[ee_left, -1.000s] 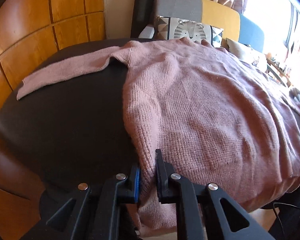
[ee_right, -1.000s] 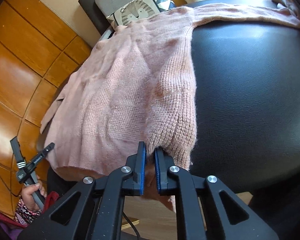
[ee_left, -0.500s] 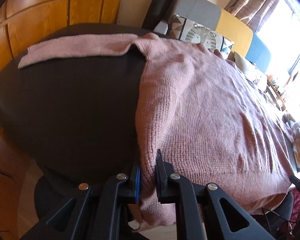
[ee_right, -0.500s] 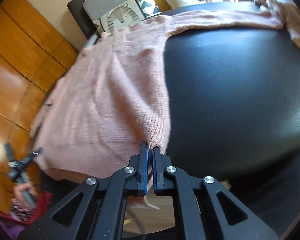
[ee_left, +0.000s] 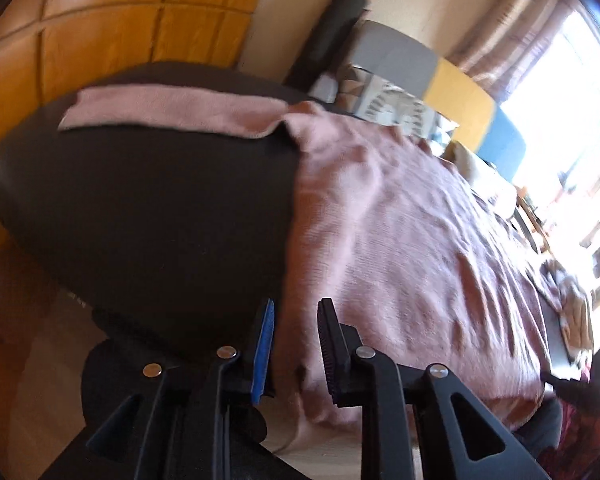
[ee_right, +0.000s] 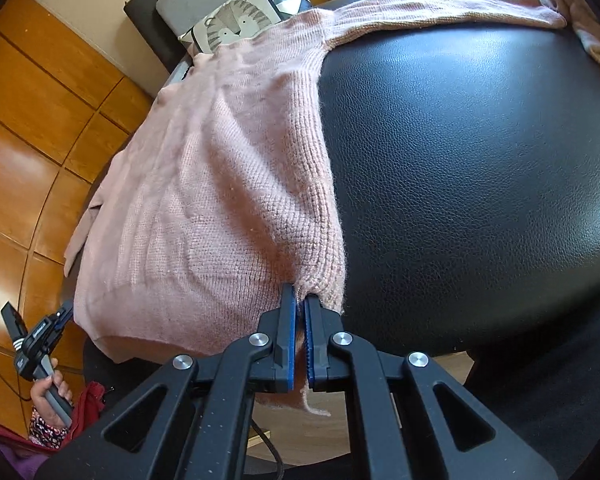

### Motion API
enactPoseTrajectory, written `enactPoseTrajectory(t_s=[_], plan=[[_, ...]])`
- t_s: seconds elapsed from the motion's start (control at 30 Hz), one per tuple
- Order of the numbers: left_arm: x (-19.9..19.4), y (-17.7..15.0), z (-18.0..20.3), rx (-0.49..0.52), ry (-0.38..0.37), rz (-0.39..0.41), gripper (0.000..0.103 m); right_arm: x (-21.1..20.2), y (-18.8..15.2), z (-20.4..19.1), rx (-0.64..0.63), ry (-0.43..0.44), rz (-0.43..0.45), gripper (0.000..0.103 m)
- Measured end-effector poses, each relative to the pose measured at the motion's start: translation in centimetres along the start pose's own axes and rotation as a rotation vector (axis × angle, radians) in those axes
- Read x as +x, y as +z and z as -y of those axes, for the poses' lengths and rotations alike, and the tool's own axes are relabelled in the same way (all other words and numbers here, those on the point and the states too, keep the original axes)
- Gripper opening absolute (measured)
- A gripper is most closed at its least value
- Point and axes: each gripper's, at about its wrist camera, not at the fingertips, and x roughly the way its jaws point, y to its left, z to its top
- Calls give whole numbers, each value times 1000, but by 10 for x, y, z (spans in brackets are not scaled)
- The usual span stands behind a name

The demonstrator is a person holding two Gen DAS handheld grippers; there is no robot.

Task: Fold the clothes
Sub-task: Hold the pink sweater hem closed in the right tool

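- Since half a second ago your left gripper (ee_left: 294,344) has let its fingers spread: they were pinched on the hem corner and now stand wide, with the sweater (ee_left: 400,240) edge loose between them. The left view has also swung and blurred, so that hand is moving.
- Your right gripper (ee_right: 300,320) stays clamped narrow on the other hem corner, knit bunched between the pads, a tail hanging below toward 6 o'clock.
- The sweater lies spread on the black table (ee_right: 480,160), body flat, hem draped over the near rim. In the right view one sleeve (ee_right: 440,8) runs out toward 1 o'clock; in the left view the other sleeve (ee_left: 160,110) reaches toward 10 o'clock.
- Both sleeves lie outstretched and the body shows no crease, so it lies laid out, not folded.
- You hold the hem at the rim because overhanging cloth is easy to pinch there.
- With only one corner held, pulling would skew the body; a one-sided tug may drag it off square.
- The left gripper (ee_right: 36,344) shows at 8 o'clock in the right view, off the cloth.
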Motion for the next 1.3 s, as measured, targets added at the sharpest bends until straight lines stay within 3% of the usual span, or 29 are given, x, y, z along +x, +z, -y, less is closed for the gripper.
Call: enactPoseTrajectory(t_s=[0.07, 0.13, 0.33, 0.63, 0.73, 0.87, 1.3], plan=[[1, -1, 11, 39, -28, -12, 23, 0, -1, 0, 0, -1, 2, 4], [10, -3, 21, 69, -8, -46, 23, 0, -1, -1, -6, -5, 4, 4], [30, -9, 19, 38, 60, -110, 23, -1, -3, -4, -25, -18, 10, 8], [38, -8, 22, 81, 132, -97, 23, -3, -4, -5, -47, -35, 14, 10], [39, -9, 25, 122, 169, -89, 9, -2, -4, -8, -64, -55, 14, 10], [36, -10, 29, 160, 205, -79, 4, 0, -5, -13, -87, -80, 15, 9], [15, -7, 15, 139, 210, -46, 4, 0, -6, -21, -93, -104, 35, 5]])
